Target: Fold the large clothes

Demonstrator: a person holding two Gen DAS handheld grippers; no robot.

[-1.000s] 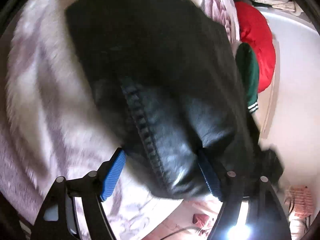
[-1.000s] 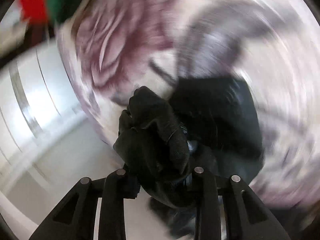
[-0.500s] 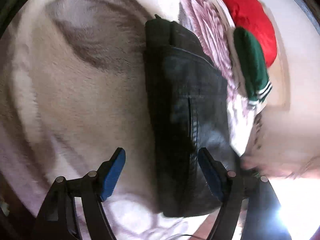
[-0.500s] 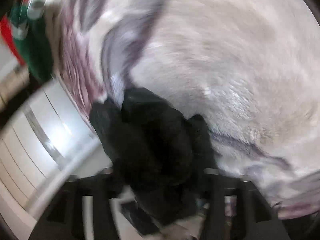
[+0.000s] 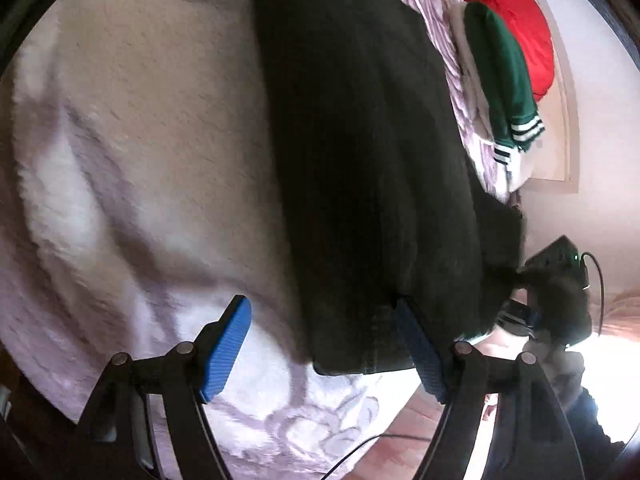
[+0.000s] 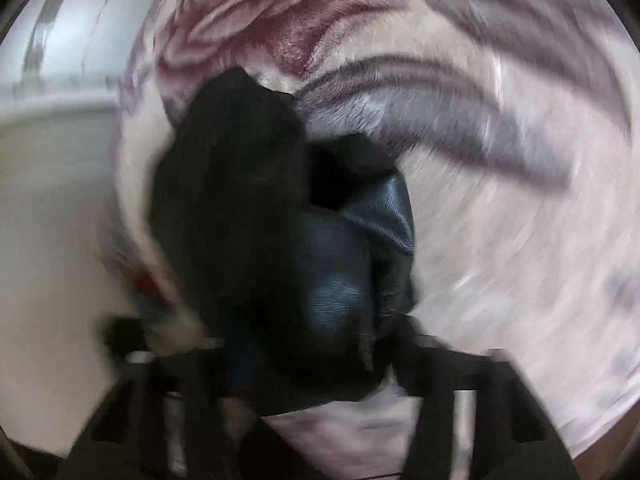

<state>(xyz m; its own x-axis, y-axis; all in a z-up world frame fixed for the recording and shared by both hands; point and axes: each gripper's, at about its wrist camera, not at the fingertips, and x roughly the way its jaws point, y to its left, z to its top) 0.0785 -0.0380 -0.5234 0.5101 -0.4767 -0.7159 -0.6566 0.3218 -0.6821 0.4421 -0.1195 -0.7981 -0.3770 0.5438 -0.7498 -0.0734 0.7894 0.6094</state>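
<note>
So the black jacket (image 5: 360, 152) is lying on the fuzzy floral blanket (image 5: 140, 160), stretched in a long dark slab from the top of my left view down to its near edge, which sits right by my fingers. My left gripper (image 5: 324, 344) has its jaws standing wide open – the left blue pad (image 5: 228, 348) is over bare blanket, the right blue pad (image 5: 420, 352) overlaps the jacket's near corner, and nothing's pinched between them.

The right side is a blurry mess. My right gripper (image 6: 316, 364) has a bunched wad of the jacket's leathery black material (image 6: 336, 272) filling the gap between the fingers, and the jaws have just been closing in on it – as far as I can make out, they're clamped on that wad.

Off past the jacket's far side there's a red garment (image 5: 516, 28) and a green sleeve with white stripes (image 5: 504, 84) piled on the blanket's edge.
</note>
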